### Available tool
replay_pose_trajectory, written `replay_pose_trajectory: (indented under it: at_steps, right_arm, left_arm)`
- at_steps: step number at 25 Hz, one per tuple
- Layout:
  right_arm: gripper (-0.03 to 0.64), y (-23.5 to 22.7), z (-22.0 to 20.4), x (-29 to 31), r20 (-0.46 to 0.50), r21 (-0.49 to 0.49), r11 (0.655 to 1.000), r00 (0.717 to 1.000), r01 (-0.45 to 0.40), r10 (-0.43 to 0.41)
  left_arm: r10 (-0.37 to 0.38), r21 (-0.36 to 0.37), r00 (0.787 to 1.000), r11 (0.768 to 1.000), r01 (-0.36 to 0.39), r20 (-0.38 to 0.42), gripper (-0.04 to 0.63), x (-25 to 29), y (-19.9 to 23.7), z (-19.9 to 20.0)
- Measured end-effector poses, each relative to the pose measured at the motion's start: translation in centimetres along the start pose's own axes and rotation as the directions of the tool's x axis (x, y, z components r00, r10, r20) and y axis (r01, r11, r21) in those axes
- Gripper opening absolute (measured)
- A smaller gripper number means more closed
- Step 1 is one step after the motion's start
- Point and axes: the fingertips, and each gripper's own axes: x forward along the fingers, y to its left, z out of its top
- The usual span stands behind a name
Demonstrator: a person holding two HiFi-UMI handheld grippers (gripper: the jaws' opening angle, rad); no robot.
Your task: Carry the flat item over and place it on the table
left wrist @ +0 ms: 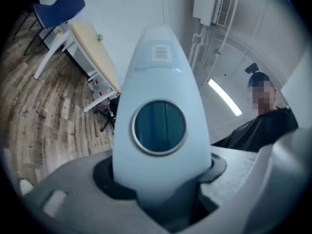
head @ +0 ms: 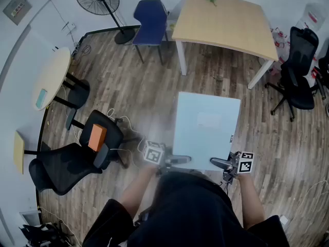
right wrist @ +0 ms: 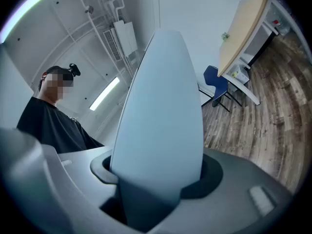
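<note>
Carrying the pale blue flat item (head: 206, 127) mid-room, left gripper (head: 176, 160) and right gripper (head: 219, 163) each pinch its near edge; the wooden table (head: 226, 22) ahead likely demands a level approach.

We see a pale blue flat rectangular plastic file case (head: 207, 127) carried level, label side up, above the plank floor (head: 144, 94), well apart from the light wooden white-legged table (head: 226, 22). Its narrow edge bears a round ringed hole (left wrist: 160, 126).
</note>
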Motion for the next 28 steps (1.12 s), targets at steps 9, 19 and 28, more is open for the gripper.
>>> replay_pose_trajectory:
  at_steps: [9, 19, 28]
  right_arm:
    - [0.313, 1.4, 0.1, -2.3, -0.034, -0.031, 1.000, 0.999, 0.000, -0.001]
    - [0.314, -0.1, 1.4, -2.4, -0.048, 0.013, 1.000, 0.999, 0.002, -0.002]
    - [0.314, -4.8, 6.0, -1.1, -0.016, 0.065, 0.996, 0.999, 0.053, -0.052]
  left_arm:
    - [-0.012, 0.027, 1.000, 1.000, 0.011, 0.024, 0.318, 2.0, -0.7, -1.2]
    - [-0.009, -0.018, 0.999, 1.000, 0.010, 0.044, 0.318, 2.6, 0.3, 0.0]
    - [-0.037, -0.067, 0.999, 0.997, 0.038, 0.018, 0.316, 2.7, 5.1, 5.5]
